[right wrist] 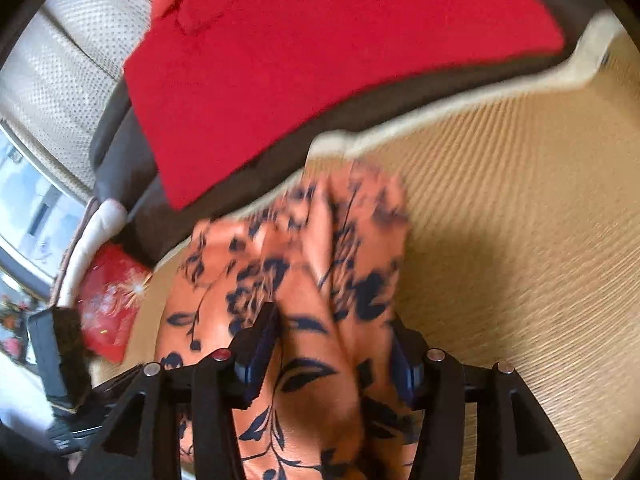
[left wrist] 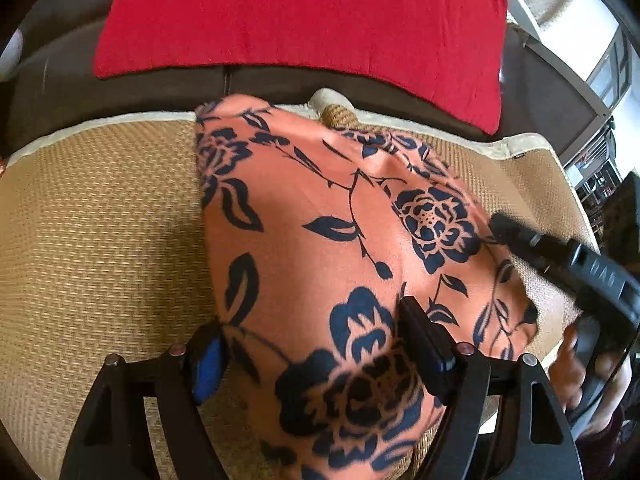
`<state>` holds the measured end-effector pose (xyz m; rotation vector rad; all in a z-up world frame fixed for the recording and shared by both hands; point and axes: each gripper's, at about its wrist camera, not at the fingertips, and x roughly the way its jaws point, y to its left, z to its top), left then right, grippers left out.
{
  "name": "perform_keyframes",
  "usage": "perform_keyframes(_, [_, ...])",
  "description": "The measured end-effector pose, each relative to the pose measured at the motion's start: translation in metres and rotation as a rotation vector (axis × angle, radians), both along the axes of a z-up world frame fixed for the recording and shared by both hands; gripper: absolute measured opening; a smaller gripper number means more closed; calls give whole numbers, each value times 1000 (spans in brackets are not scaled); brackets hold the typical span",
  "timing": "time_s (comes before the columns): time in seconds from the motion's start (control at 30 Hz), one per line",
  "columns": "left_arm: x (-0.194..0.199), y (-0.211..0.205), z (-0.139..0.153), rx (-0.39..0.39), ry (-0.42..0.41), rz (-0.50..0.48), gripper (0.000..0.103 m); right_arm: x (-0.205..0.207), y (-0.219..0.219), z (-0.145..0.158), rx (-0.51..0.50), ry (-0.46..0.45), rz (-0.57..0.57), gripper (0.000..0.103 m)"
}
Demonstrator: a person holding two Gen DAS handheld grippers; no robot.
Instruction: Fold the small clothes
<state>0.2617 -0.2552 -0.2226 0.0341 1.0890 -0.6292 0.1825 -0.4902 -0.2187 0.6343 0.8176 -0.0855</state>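
An orange garment with dark blue flowers (left wrist: 320,240) lies on a woven tan mat (left wrist: 100,220). My left gripper (left wrist: 312,344) stands over its near part, jaws wide apart, the cloth lying between and under the fingers. My right gripper (right wrist: 336,344) also straddles the garment (right wrist: 304,280), jaws apart, with bunched cloth between them; the view is blurred. The right gripper also shows in the left wrist view (left wrist: 560,264), at the garment's right edge, with a hand behind it.
A red cloth (left wrist: 300,20) lies on a dark brown sofa (left wrist: 60,92) behind the mat. A red printed bag (right wrist: 112,300) and a dark object sit left of the mat in the right wrist view. A window is at far left there.
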Motion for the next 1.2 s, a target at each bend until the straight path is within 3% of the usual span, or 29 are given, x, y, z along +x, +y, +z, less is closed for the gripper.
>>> perform_keyframes(0.1, [-4, 3, 10, 38, -70, 21, 80, -10, -5, 26, -68, -120, -30, 55])
perform_keyframes(0.17, [-11, 5, 20, 82, -164, 32, 80, -12, 2, 34, -67, -186, -5, 55])
perform_keyframes(0.27, [-16, 7, 24, 128, -250, 29, 83, -4, 19, 35, -38, -209, 79, 53])
perform_keyframes(0.4, [-15, 5, -10, 269, -221, -8, 83, 16, 40, 20, -46, -136, 136, 39])
perform_keyframes(0.53, [-22, 6, -14, 295, -246, -18, 83, 35, 42, -23, -13, 67, 131, 37])
perform_keyframes(0.9, [-51, 16, 1, 309, -286, 8, 83, -14, 56, 8, -104, -44, 101, 39])
perform_keyframes(1.0, [-53, 17, 2, 320, -300, 6, 83, -24, 66, 10, -168, -22, 110, 39])
perform_keyframes(1.13, [-55, 16, 1, 325, -303, 1, 83, -15, 67, -14, -166, 86, 125, 39])
perform_keyframes(1.2, [-49, 11, -2, 328, -305, 2, 83, -12, 61, -19, -139, 92, 119, 39])
